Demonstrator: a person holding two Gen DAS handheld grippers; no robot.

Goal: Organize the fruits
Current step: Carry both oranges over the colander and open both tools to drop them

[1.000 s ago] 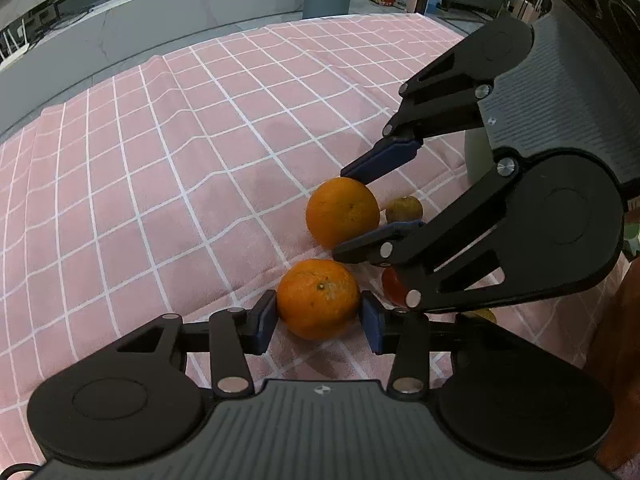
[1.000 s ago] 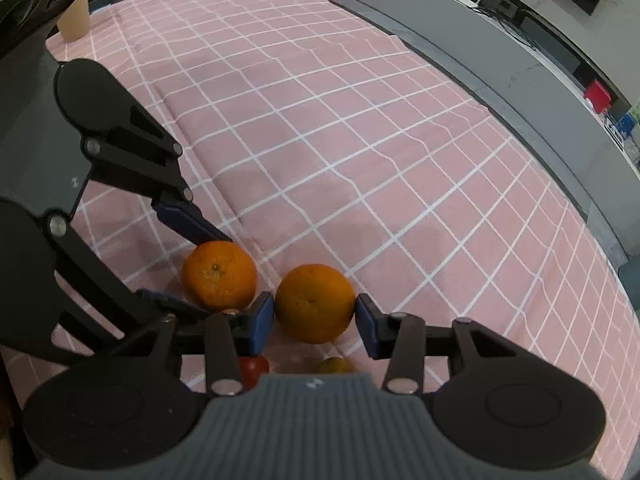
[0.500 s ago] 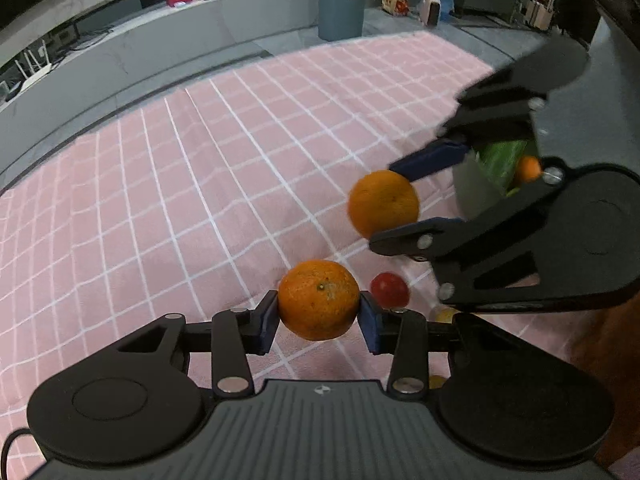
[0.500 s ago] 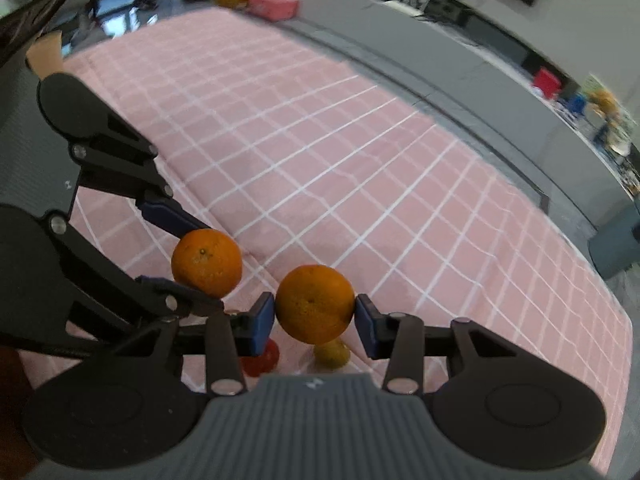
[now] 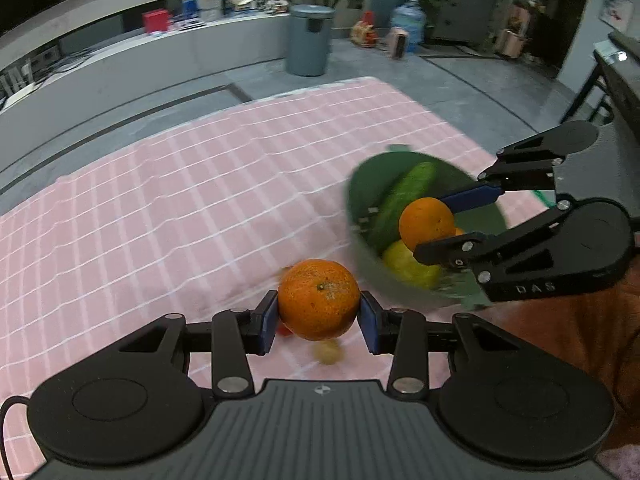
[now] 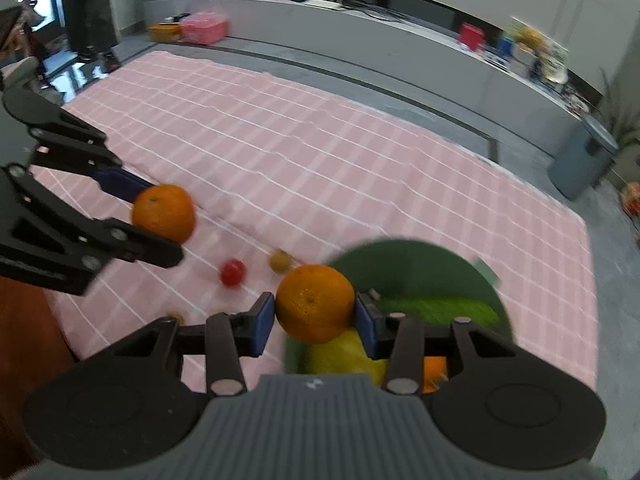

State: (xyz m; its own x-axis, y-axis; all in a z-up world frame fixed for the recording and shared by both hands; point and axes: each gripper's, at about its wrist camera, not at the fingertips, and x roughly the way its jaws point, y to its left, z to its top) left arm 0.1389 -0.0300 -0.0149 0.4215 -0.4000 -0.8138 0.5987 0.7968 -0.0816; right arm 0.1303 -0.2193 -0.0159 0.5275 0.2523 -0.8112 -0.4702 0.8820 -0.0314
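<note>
In the left wrist view, the left tool (image 5: 319, 322) was clamped on a round, dimpled orange (image 5: 319, 299), its blue pads pressed flat against both sides, holding the fruit clear of the table (image 5: 160, 208). Just below it on the cloth lay a small yellowish fruit (image 5: 328, 352), blurred. At two o'clock the right tool (image 5: 448, 220) gripped a second orange (image 5: 427, 223) above the green bowl (image 5: 360, 256), a smooth round vessel holding a long glossy cucumber (image 5: 400, 200) and a waxy lemon (image 5: 412, 266).

In the right wrist view, the right tool (image 6: 315, 322) pinched its pebbled orange (image 6: 315, 302) at the bowl's (image 6: 420, 264) near rim. At ten o'clock sat a small red fruit (image 6: 233, 273) and a dull olive-coloured fruit (image 6: 280, 261) on the pink checked tablecloth (image 6: 320, 160), soft and slightly rumpled, with thin white grid lines. Farther at ten o'clock the left tool (image 6: 160, 216) carried its orange (image 6: 164, 212).
</note>
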